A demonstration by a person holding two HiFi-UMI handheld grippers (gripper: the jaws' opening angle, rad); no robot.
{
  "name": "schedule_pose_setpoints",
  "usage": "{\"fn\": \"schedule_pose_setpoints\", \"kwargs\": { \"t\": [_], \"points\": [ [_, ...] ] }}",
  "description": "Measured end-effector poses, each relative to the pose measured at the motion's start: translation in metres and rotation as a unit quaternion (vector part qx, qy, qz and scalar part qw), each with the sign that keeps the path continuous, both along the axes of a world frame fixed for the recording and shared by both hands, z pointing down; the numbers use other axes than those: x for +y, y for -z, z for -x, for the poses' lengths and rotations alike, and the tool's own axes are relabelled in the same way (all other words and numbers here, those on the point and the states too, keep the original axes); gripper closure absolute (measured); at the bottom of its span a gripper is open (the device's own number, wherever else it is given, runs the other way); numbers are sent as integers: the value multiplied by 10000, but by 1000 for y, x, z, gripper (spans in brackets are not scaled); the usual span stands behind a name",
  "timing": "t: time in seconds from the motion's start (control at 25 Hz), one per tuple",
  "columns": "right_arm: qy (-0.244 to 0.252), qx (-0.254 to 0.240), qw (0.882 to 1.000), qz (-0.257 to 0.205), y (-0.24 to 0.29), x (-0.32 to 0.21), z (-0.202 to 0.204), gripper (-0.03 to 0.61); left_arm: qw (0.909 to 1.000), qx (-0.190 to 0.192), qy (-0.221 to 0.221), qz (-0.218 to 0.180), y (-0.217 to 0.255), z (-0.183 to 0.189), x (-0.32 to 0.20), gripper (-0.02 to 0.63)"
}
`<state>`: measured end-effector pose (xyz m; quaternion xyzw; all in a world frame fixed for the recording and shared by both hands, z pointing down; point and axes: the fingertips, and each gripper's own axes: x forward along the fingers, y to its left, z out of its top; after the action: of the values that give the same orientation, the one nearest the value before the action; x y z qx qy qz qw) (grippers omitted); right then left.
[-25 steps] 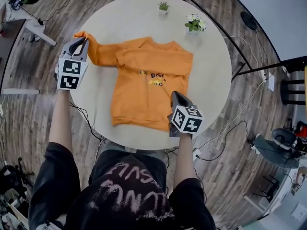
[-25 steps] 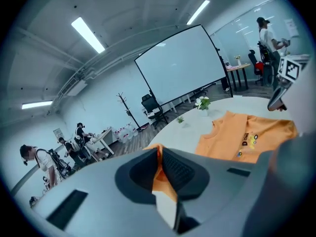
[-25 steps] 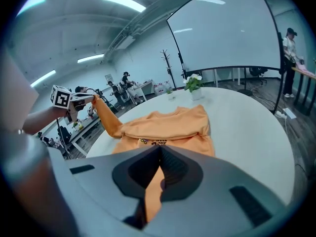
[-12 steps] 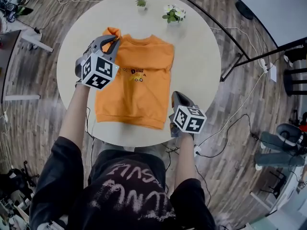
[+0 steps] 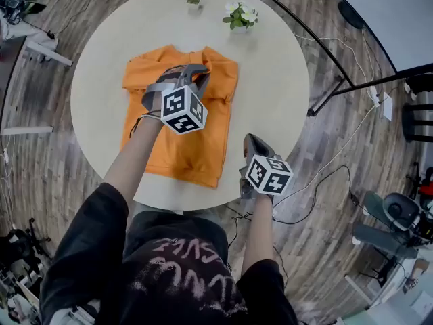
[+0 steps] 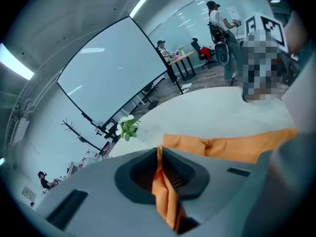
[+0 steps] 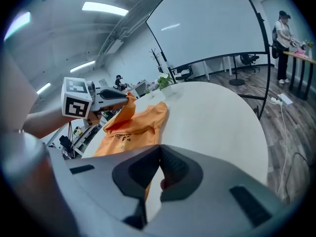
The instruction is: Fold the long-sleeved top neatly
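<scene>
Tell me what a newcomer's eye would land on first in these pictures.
The orange top grabs the eye first, bright against the round white table it lies on. Over its chest the left gripper pinches a fold of the orange fabric between its jaws. The right gripper is shut beside the top's near right edge, and a small flowering plant stands at the table's far edge.
</scene>
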<state>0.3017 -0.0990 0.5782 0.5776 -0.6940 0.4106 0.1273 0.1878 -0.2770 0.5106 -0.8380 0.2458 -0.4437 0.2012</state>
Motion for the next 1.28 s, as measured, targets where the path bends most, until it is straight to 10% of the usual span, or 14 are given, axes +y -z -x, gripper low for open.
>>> {"fn": "schedule_pose_setpoints", "kwargs": {
  "t": [0.4, 0.8, 1.28],
  "points": [
    [56, -28, 9999, 115, -16, -10, -8, 572, 9983, -327, -296, 384, -61, -30, 19, 565],
    [241, 105, 9996, 86, -10, -14, 17, 572, 9937, 243, -943, 556, -41, -59, 64, 526],
    [461, 378, 9981, -156, 12, 25, 73, 572, 9967, 503, -353, 537, -20, 52, 100, 600]
  ]
}}
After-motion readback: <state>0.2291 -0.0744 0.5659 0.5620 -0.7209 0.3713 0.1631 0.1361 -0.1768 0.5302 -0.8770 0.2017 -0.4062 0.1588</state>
